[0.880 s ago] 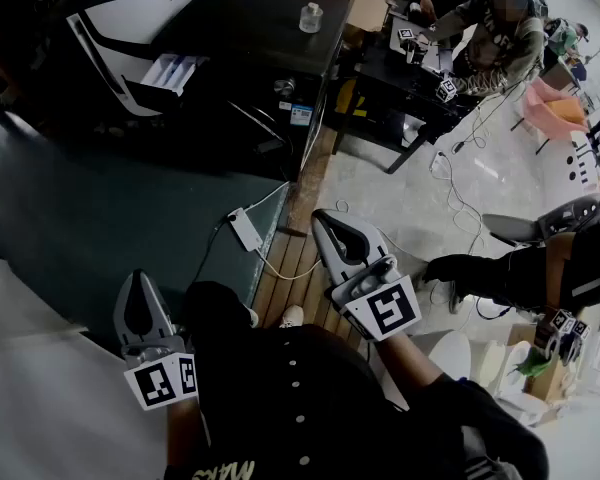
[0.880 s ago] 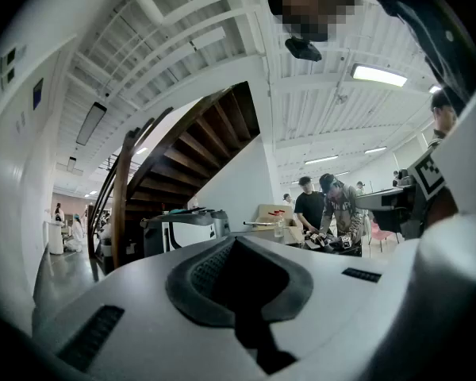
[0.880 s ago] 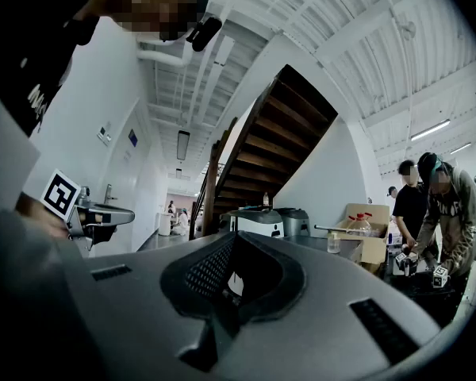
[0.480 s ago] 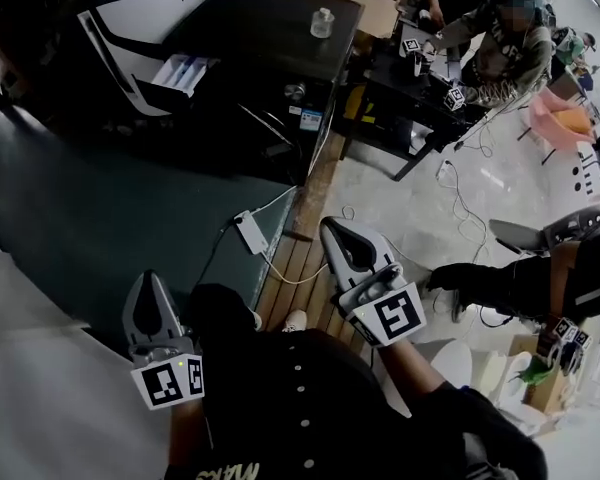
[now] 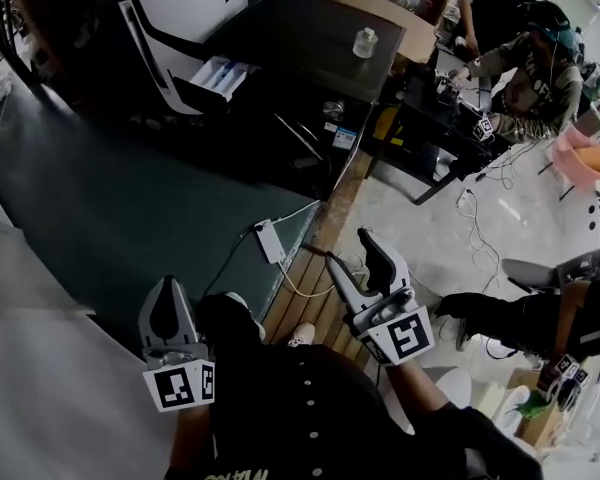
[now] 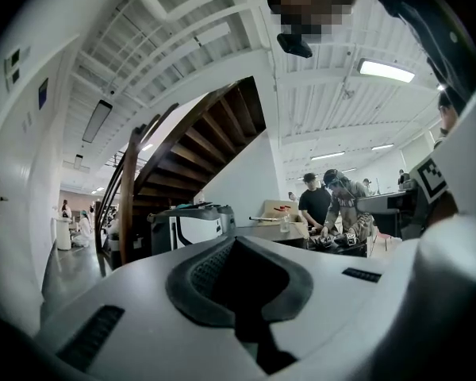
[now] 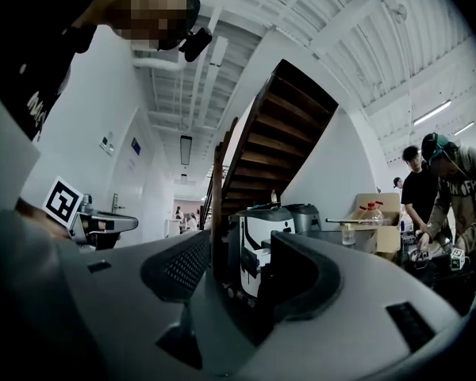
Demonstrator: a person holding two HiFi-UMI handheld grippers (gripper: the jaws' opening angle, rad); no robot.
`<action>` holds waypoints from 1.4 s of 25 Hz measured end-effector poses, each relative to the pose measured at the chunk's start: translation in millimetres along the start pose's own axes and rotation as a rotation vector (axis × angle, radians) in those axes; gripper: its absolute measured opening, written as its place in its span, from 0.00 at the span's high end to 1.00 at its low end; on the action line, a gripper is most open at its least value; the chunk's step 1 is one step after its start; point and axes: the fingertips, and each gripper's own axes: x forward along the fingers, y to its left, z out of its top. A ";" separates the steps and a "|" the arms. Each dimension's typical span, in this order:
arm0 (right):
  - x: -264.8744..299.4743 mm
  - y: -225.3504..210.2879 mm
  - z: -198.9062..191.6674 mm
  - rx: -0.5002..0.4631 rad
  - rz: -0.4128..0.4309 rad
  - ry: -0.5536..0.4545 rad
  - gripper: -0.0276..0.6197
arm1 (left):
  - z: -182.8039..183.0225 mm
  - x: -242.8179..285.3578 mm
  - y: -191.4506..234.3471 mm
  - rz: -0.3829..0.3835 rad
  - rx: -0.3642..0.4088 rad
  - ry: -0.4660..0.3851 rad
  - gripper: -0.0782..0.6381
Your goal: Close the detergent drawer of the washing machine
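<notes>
The right gripper's (image 7: 239, 248) fingers (image 7: 178, 270) stand apart and empty, with the washing machine (image 7: 252, 227) framed in the gap beyond them.

No readable words anywhere. Blue-white sticker (image 5: 342, 138) on dark unit (image 5: 310, 38): too small. Pale print at black shirt hem (image 5: 230, 474): cut off by frame edge. Square coded markers on left gripper (image 5: 167, 286) and right gripper (image 5: 348, 248) cubes: patterns only, no letters. Lettering on far person's top (image 7: 464, 189): blurred.

A white power strip (image 5: 272, 240) is laid on the dark floor (image 5: 100, 198); at 1 o'clock a small jar (image 5: 365, 41) is set on the black table (image 5: 300, 23).
</notes>
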 end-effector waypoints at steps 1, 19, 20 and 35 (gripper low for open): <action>3.3 0.0 -1.2 0.009 0.004 0.005 0.59 | -0.4 0.2 2.7 0.008 -0.002 0.002 0.88; 147.9 17.7 1.9 -0.027 0.051 0.041 0.62 | 7.0 67.9 109.3 0.068 -0.025 0.011 0.88; 159.5 20.6 6.2 -0.027 0.051 0.035 0.62 | 11.3 73.3 118.3 0.068 -0.024 0.008 0.88; 278.6 69.0 82.8 -0.052 0.030 0.054 0.63 | 92.7 108.0 232.5 0.044 -0.005 0.006 0.88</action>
